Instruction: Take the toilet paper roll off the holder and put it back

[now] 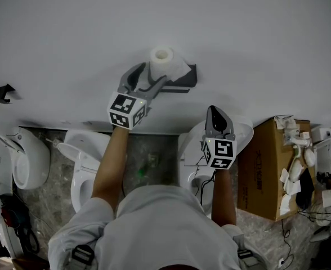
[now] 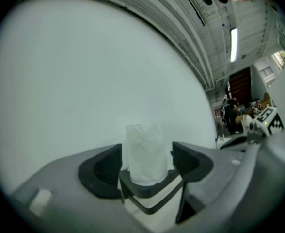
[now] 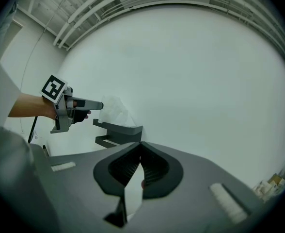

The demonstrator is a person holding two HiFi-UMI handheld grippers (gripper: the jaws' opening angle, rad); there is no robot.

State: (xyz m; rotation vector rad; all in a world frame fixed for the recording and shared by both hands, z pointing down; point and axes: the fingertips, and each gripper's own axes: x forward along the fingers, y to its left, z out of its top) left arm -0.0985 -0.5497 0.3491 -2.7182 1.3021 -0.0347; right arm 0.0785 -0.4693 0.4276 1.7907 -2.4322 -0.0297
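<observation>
While left gripper (image 2: pixel 147 155) is spread around toilet paper roll (image 1: pixel 162 58) on holder (image 1: pixel 183 79), crooked pullback may dislodge it; right gripper (image 3: pixel 140 144) pressed together.

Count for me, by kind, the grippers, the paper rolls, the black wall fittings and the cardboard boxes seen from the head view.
Grippers: 2, left and right
Paper rolls: 1
Black wall fittings: 2, holder and bracket
Cardboard boxes: 1
Total: 6
</observation>
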